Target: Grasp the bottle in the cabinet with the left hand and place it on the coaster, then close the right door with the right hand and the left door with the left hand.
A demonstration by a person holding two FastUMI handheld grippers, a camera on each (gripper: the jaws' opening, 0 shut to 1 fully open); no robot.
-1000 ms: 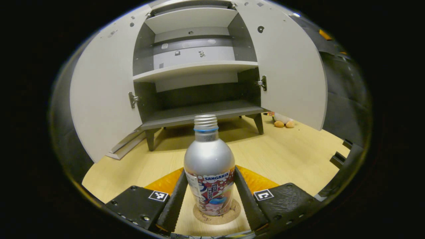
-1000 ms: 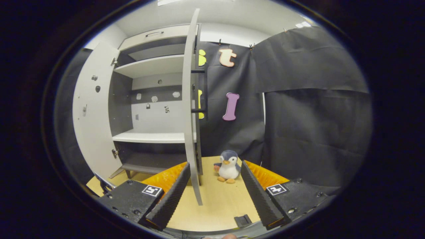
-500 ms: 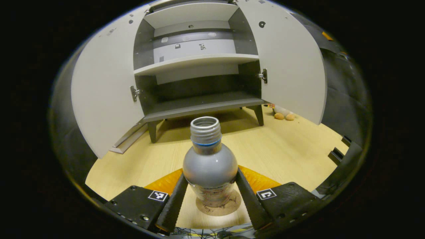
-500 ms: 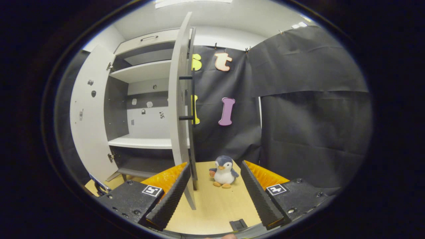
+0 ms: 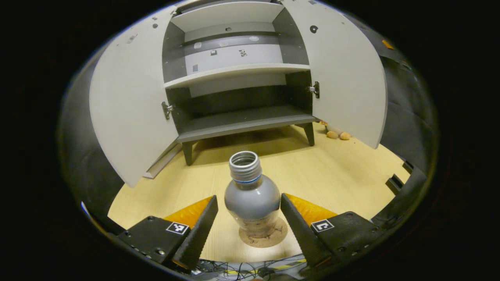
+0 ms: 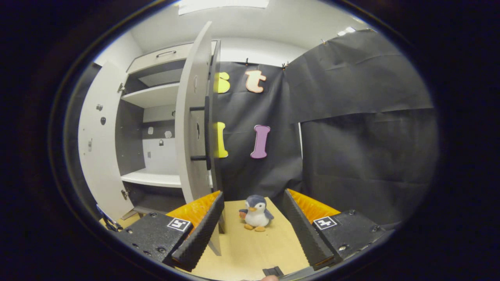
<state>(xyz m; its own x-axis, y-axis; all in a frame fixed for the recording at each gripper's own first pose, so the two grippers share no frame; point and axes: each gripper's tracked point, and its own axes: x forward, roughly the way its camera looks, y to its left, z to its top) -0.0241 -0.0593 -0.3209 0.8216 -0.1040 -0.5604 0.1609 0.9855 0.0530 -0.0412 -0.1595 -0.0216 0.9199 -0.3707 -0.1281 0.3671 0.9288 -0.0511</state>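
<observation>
Bottle, silver metal w/ printed label, capless [image 5: 253, 195]: upright on round cork coaster [image 5: 263, 236], pale wood desk [image 5: 343, 171]. Left tongs [image 5: 248, 222] released, fingers apart either side, not touching. Right tongs [image 6: 253, 222] spread, empty, beside grey right door's [image 6: 193, 121] free edge; open desk behind for swing. Left door [image 5: 131, 105] wide open.

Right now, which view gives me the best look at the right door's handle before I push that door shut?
The right gripper view: the right door stands nearly edge-on, and its dark bar handle sticks out on the outer face. The left gripper view looks at that door's inner face and hinge, so the handle is hidden behind the panel.
</observation>
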